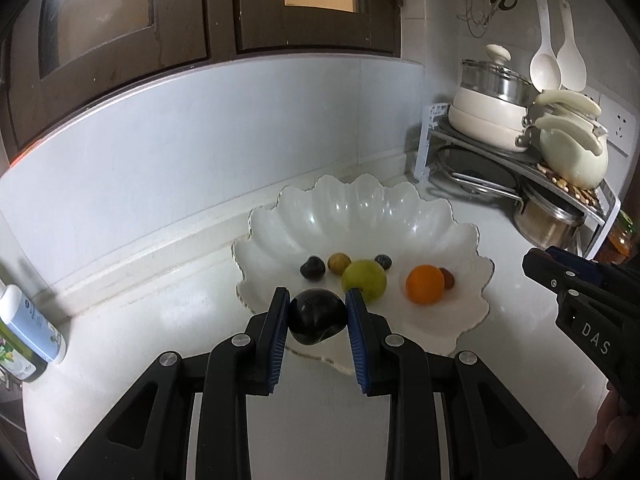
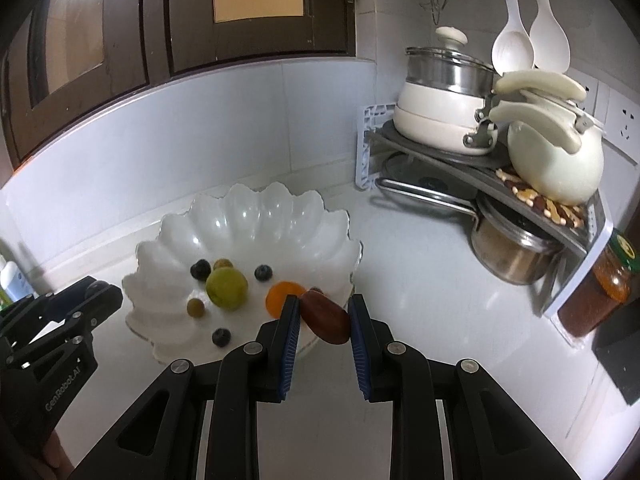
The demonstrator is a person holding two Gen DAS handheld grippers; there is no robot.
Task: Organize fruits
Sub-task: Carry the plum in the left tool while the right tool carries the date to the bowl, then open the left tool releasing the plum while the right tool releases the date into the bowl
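A white scalloped bowl sits on the white counter. It holds a green fruit, an orange, dark berries and small olive-coloured fruits. My left gripper is shut on a dark plum over the bowl's near rim. My right gripper is shut on a reddish-brown oblong fruit above the bowl's right edge. Each gripper also shows at the side of the other's view, the right one and the left one.
A corner rack at the right carries white pots, a kettle and a steel pot below. A jar stands at its end. A bottle lies at the left. Backsplash wall runs behind the bowl.
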